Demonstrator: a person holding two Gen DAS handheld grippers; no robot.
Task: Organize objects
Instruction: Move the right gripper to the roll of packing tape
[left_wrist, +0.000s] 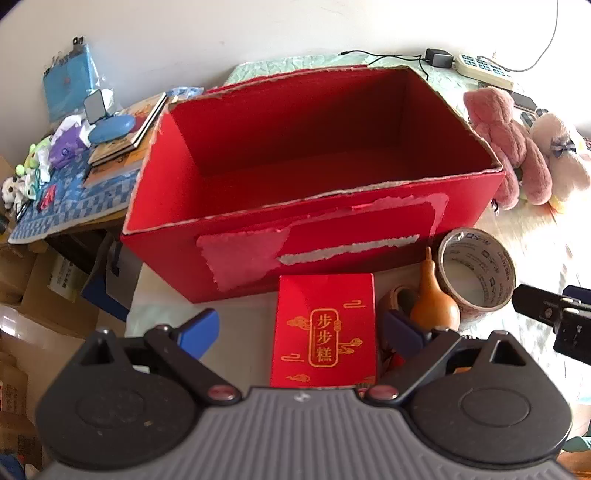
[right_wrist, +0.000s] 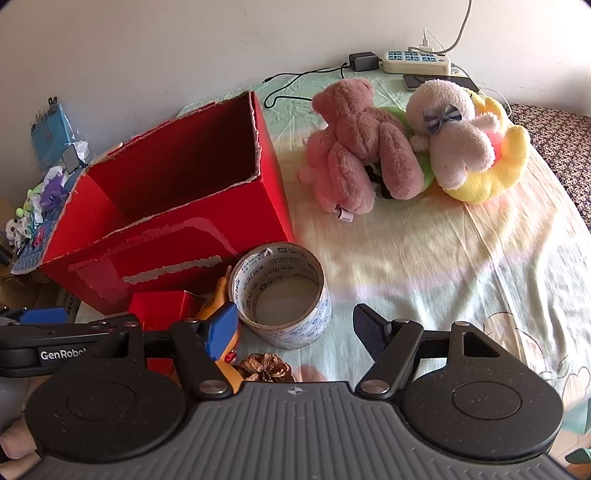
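Note:
A large open red cardboard box (left_wrist: 314, 206) stands on the bed, empty inside; it also shows in the right wrist view (right_wrist: 166, 221). In front of it lie a small red gift box (left_wrist: 325, 332) with gold characters, an orange gourd (left_wrist: 434, 302) and a tape roll (left_wrist: 476, 273). My left gripper (left_wrist: 299, 328) is open, its fingers either side of the small red box. My right gripper (right_wrist: 295, 328) is open just behind the tape roll (right_wrist: 284, 295). A pine cone (right_wrist: 266, 367) lies under it. A pink teddy (right_wrist: 354, 147) and a white plush (right_wrist: 454, 136) lie beyond.
A yellow plush (right_wrist: 491, 177) lies under the white one. A power strip (right_wrist: 417, 61), charger and phone sit by the wall. A side table (left_wrist: 74, 206) left of the box holds books, a blue case and small toys. Cardboard boxes (left_wrist: 40, 280) stand below it.

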